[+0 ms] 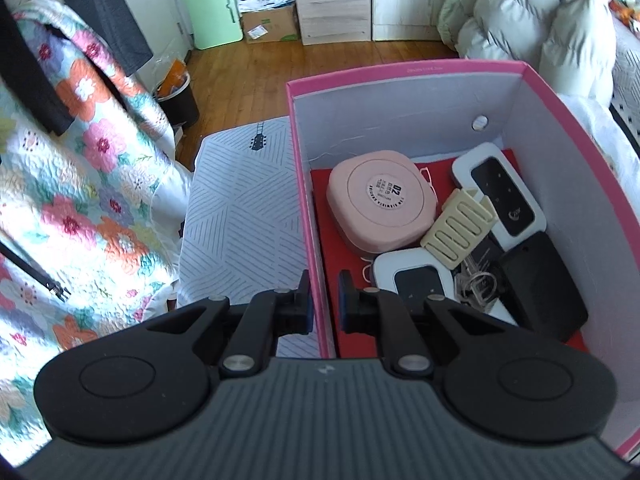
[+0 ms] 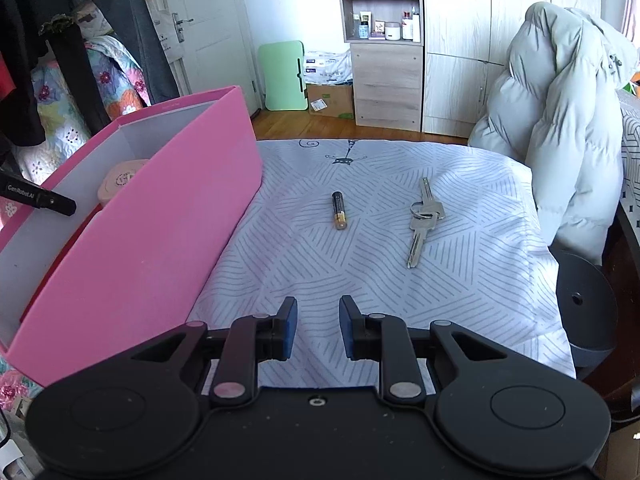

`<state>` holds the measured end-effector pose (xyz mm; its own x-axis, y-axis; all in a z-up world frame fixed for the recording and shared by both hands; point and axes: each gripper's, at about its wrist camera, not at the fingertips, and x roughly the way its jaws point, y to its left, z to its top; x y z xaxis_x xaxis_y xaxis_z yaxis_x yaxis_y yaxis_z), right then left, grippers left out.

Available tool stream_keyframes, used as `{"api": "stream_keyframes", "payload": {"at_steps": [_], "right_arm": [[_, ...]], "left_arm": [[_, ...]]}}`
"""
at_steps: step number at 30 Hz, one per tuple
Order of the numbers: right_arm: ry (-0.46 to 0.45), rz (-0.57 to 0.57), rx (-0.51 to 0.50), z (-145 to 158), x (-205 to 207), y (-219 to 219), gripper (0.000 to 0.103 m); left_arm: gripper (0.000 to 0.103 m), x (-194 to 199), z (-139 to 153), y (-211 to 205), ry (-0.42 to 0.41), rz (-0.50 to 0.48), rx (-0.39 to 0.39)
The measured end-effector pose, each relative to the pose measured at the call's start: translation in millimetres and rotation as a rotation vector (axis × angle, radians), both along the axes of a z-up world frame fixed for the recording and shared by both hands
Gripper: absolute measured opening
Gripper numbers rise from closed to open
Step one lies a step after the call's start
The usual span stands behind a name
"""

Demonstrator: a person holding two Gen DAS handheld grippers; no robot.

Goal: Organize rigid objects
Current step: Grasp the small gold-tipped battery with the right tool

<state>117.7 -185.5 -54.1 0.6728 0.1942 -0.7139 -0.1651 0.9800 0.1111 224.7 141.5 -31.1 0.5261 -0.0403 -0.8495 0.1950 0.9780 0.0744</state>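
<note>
While my left tool (image 1: 324,300) pinches the pink box's (image 1: 316,216) near-left wall, my right tool (image 2: 318,328) hangs empty over the surface.

Where the striped white cloth (image 2: 380,280) covers the surface (image 2: 500,320), a battery (image 2: 338,210) lies straight ahead of my right tool's partly parted, empty fingers, well apart from them, and a pair of keys (image 2: 422,220) lies to its right. The box stands at the left; inside are a pink round-cornered case (image 1: 380,204) labelled "02", two white-edged black devices (image 1: 500,196), a cream comb-like piece (image 1: 456,232) and a black case (image 1: 540,284). "GenRobot.AI" reads on my left tool. Beyond: wood floor (image 1: 248,76), wardrobes (image 2: 500,40), a shelf of bottles (image 2: 382,0), a grey puffer coat (image 2: 568,120).
</note>
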Motion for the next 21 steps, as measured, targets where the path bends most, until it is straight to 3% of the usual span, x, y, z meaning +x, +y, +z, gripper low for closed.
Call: {"api": "stream_keyframes", "payload": {"at_steps": [11,18,20,21], "right_arm": [[0.002,0.006,-0.026,-7.4,70.4,5.5,0.027],[0.024,-0.022,-0.029,-21.7,107.0,13.6,0.027],[0.030,-0.042,-0.014,-20.7,108.8,13.3,0.012],[0.040,-0.061,0.012,-20.0,106.7,12.2,0.012]], "left_arm": [[0.010,-17.0,-7.0,-10.6,-0.139,0.042,0.067],[0.010,-16.2,-6.3,-4.6,-0.145,0.049,0.041],[0.010,-16.5,-7.1,-7.0,-0.148,0.044,0.060],[0.010,-17.1,-7.3,-7.5,-0.149,0.044,0.061]]}}
